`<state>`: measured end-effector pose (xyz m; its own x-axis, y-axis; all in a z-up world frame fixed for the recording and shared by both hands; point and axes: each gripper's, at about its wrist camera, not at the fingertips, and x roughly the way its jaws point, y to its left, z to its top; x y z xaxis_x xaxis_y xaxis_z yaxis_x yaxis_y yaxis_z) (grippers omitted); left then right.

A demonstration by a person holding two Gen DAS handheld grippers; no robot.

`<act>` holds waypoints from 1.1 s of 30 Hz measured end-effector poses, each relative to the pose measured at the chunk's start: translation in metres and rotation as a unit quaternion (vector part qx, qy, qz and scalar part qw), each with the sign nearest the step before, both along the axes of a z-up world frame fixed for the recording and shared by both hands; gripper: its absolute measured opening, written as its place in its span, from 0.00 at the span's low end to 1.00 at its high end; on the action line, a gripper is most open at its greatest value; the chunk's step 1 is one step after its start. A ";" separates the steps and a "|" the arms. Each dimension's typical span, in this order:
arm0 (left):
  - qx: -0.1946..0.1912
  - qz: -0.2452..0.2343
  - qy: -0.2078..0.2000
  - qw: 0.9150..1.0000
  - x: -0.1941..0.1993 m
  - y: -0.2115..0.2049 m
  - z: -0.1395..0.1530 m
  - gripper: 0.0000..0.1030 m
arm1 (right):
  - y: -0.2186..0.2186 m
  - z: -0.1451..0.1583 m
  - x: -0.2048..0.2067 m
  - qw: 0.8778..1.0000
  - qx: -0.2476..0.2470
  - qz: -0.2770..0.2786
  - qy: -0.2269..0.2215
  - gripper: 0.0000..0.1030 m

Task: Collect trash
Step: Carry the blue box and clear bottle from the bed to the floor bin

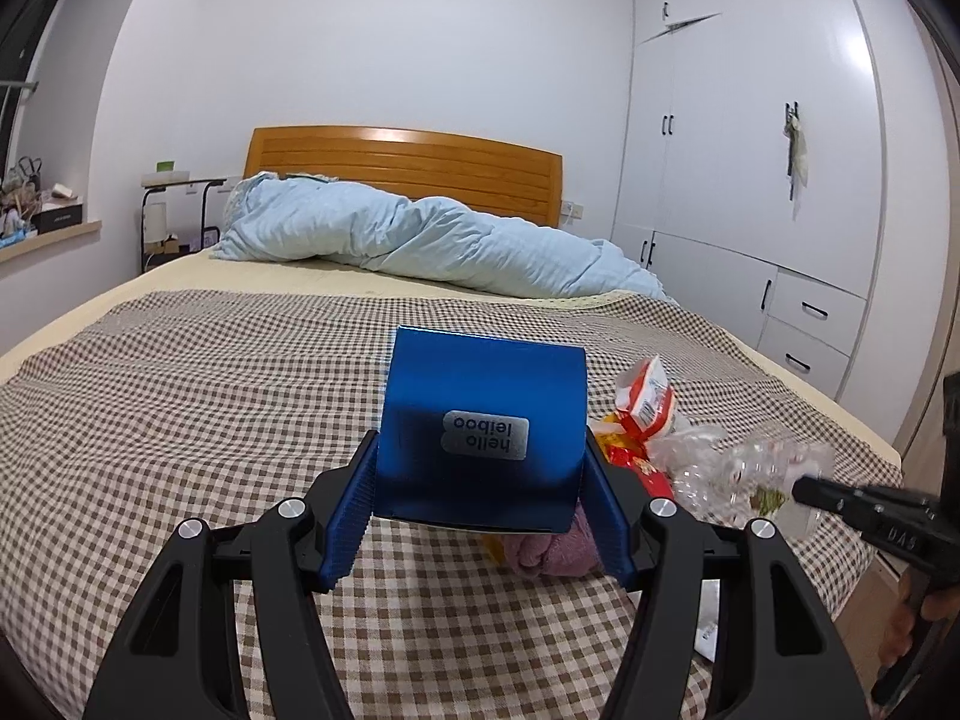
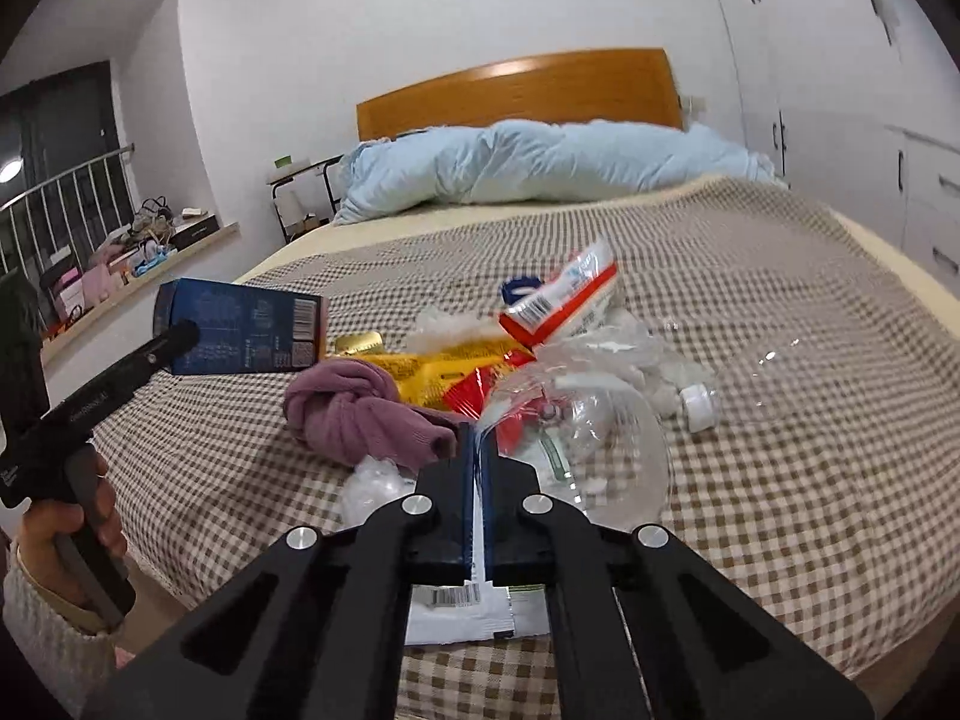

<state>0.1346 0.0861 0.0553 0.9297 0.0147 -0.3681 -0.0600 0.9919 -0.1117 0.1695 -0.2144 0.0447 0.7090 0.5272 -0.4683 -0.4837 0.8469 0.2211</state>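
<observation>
My left gripper [image 1: 480,483] is shut on a blue box [image 1: 483,420] labelled "hello leiboo", held just above the checked bedspread [image 1: 180,420]. The right wrist view shows that box [image 2: 240,327] at the left, with the left gripper [image 2: 180,336] on it. My right gripper [image 2: 478,429] has its jaws together, pinching the edge of a clear plastic bag [image 2: 588,438] at the trash pile. In the left wrist view the right gripper [image 1: 804,489] meets that bag [image 1: 774,468] at the right.
The pile on the bed holds a purple cloth [image 2: 360,414], yellow and red snack wrappers [image 2: 432,372], a red and white packet [image 2: 558,300] and a white cap [image 2: 699,402]. A white barcoded packet [image 2: 462,606] lies under my right gripper. A blue quilt [image 1: 420,234] lies by the headboard.
</observation>
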 end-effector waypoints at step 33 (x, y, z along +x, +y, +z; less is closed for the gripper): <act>0.078 -0.075 -0.064 0.992 -0.180 -0.104 0.039 0.59 | -0.057 0.006 -0.150 0.998 -0.001 0.047 -0.037 0.02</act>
<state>-0.0453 -0.0180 0.0938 0.9646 -0.0795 -0.2516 0.0941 0.9945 0.0466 0.0192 -0.2713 0.0503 0.6896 0.5915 -0.4177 -0.5755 0.7978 0.1797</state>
